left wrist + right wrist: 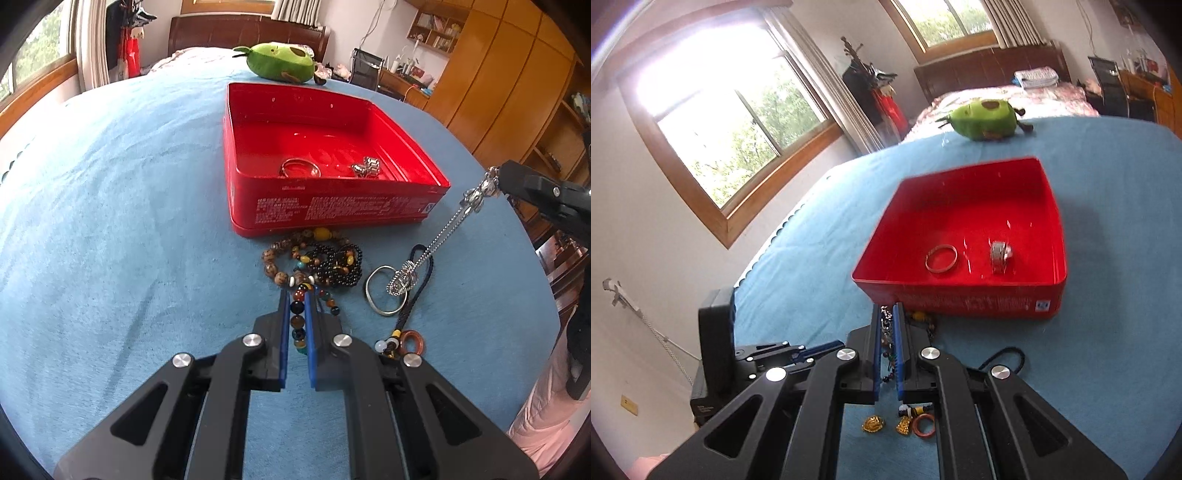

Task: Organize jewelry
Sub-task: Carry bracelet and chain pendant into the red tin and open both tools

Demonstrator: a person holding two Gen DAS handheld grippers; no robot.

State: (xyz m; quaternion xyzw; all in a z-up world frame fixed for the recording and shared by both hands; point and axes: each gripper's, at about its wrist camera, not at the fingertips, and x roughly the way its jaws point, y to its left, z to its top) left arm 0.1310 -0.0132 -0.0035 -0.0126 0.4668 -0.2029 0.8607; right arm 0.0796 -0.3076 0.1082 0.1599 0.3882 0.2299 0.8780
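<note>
At the red tin's (332,206) five o'clock corner, the right hand-held gripper (496,184) is pinching a silver chain (443,232) whose tail is dangling through a bangle (386,291) on the bed (110,221); it is risking a snag. The left hand-held gripper (297,295) is clamping a bead strand (298,317) tangled with others, possibly dragging them.
</note>
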